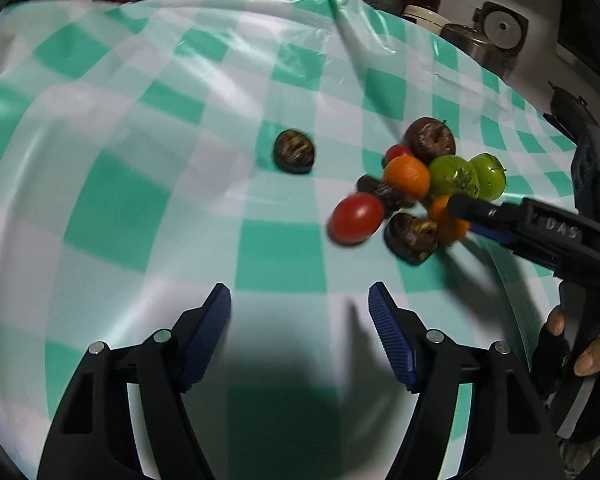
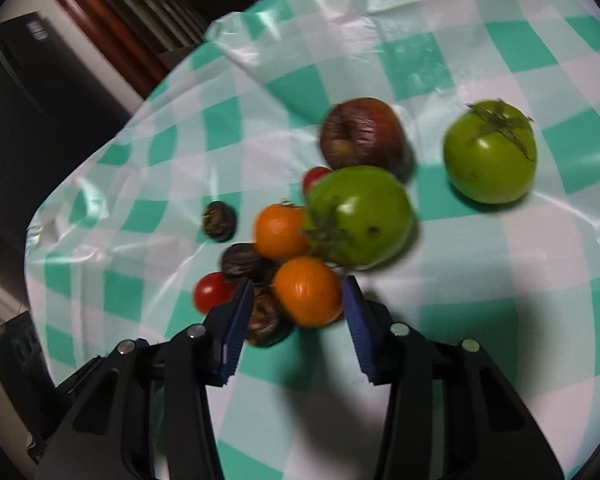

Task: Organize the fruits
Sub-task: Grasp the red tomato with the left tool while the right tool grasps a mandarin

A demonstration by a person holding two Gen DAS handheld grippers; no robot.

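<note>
1. The right gripper (image 2: 298, 304) has its jaws narrowed around an orange fruit (image 2: 307, 292) at the near edge of the pile; whether the pads press it cannot be told.
2. The left gripper (image 1: 300, 312) stands open over bare checked tablecloth (image 1: 140, 160), holding nothing.
3. Green tomatoes (image 2: 360, 216), red tomatoes (image 2: 212, 292) and dark fruits cluster together; one dark fruit (image 1: 294, 151) lies apart.

You've got a green-and-white checked plastic tablecloth (image 2: 480, 264) under two round orange fruits (image 2: 307, 292), two green tomatoes (image 2: 490, 152), glossy red cherry tomatoes (image 1: 357, 218), dark brown wrinkled fruits (image 1: 294, 151), and blue-padded black gripper fingers (image 1: 390, 334).
</note>
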